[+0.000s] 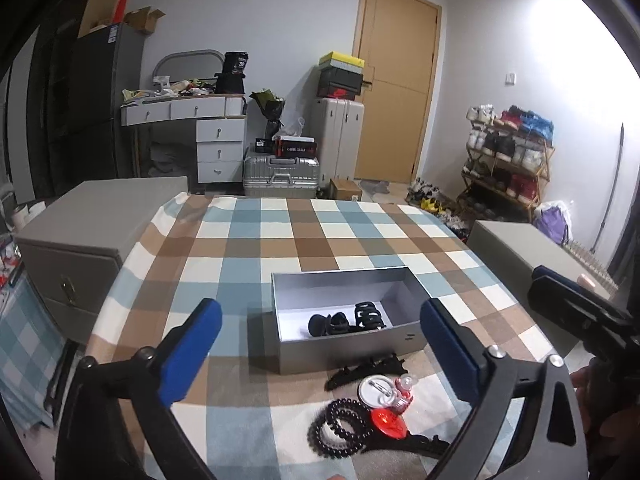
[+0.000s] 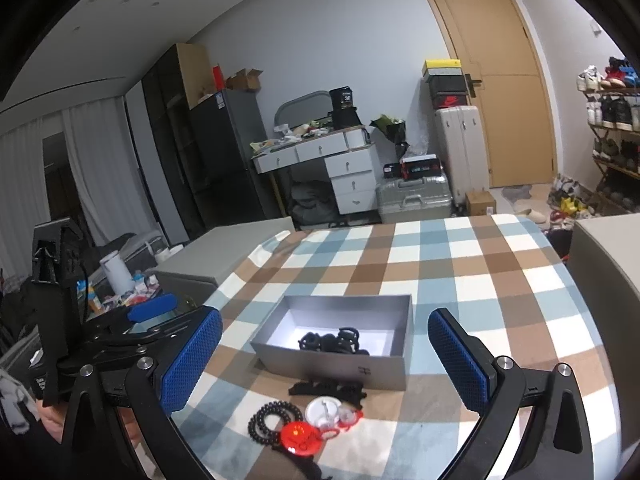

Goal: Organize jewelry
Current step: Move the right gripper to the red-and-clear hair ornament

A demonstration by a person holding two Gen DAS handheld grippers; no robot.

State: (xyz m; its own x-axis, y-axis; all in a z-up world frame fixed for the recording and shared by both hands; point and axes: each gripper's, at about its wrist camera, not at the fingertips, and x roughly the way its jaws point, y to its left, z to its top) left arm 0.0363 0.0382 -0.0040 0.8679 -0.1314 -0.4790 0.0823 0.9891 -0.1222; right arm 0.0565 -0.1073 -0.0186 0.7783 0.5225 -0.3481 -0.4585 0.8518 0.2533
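Both tongs, left (image 1: 320, 352) and right (image 2: 325, 360), are black-framed with blue textured pads (silver screws).

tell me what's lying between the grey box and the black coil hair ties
A long black hair clip lies just before the grey box, then a white round badge beside the black coil hair ties; the right wrist view shows it best.
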